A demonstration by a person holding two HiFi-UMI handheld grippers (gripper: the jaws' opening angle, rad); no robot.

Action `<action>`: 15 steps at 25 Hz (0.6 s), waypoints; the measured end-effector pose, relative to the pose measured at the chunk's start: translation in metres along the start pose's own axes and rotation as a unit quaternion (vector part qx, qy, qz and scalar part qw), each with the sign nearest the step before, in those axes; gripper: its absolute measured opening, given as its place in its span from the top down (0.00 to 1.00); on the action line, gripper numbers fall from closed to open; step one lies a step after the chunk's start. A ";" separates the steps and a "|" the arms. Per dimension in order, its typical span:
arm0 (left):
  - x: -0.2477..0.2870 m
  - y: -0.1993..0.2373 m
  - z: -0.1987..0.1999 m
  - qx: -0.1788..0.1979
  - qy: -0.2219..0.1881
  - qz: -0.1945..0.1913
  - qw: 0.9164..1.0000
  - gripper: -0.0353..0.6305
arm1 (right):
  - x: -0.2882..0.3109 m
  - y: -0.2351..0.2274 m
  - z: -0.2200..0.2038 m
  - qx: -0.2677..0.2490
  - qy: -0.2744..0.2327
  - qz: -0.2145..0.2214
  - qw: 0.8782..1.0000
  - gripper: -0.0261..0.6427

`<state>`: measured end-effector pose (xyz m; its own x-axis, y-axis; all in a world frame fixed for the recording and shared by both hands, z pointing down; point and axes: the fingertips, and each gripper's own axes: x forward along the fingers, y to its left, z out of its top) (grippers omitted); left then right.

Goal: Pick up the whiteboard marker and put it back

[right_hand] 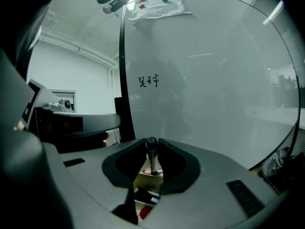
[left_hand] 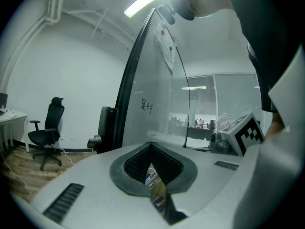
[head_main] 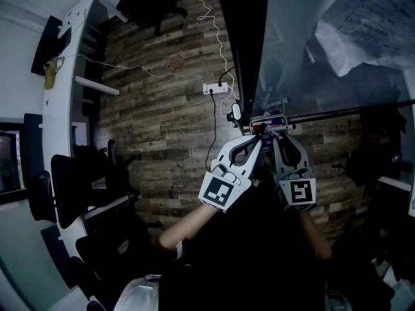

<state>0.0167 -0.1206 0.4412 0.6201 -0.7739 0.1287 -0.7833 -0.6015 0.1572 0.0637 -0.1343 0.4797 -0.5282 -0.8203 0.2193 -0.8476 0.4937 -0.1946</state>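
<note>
- Grip first: my right gripper (right_hand: 151,148) is clamped on the whiteboard marker (right_hand: 152,159). Its dark barrel stands between the tips, with the round end facing back toward me.
- My left gripper (left_hand: 152,149) has its tips drawn together with nothing between them. It sits just beside the right one, and both are nosed in at the tray (head_main: 266,120).
- Progress, as I judge it: the pick-up is done and the marker is in hand. Putting it back is not finished, since I have not let go. The lower end of the marker points down at the tray, but I cannot tell whether it touches.
- Below my right tips the tray already holds other markers (right_hand: 144,197), one with red and one with blue showing. The free slot looks narrow, so I should set mine alongside them rather than across.
- Edges: the whiteboard (right_hand: 214,80) rises close behind the tray, and its black frame post (right_hand: 121,80) stands just to my left in the right gripper view. Room to go forward is short.
- Open room: there is plenty behind and below me. The wooden floor (head_main: 168,128) is open near the board, and the power strip (head_main: 216,88) with its cable lies well apart from it. The office chairs (head_main: 78,186) are far to my left and out of the way.
- Left to do: lower the marker, open the gripper and back straight out.
</note>
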 end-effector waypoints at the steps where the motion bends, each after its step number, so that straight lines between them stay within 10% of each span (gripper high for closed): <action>1: 0.001 0.000 0.000 0.000 0.000 0.000 1.000 0.94 | 0.001 0.000 -0.001 -0.001 0.002 0.002 1.000 0.83; 15: 0.006 0.001 -0.001 0.000 0.002 0.001 1.000 0.94 | 0.009 0.001 -0.013 0.014 0.010 0.027 0.999 0.83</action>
<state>0.0198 -0.1251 0.4432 0.6191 -0.7740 0.1330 -0.7842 -0.6003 0.1568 0.0572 -0.1368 0.4940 -0.5745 -0.7867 0.2259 -0.8160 0.5286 -0.2340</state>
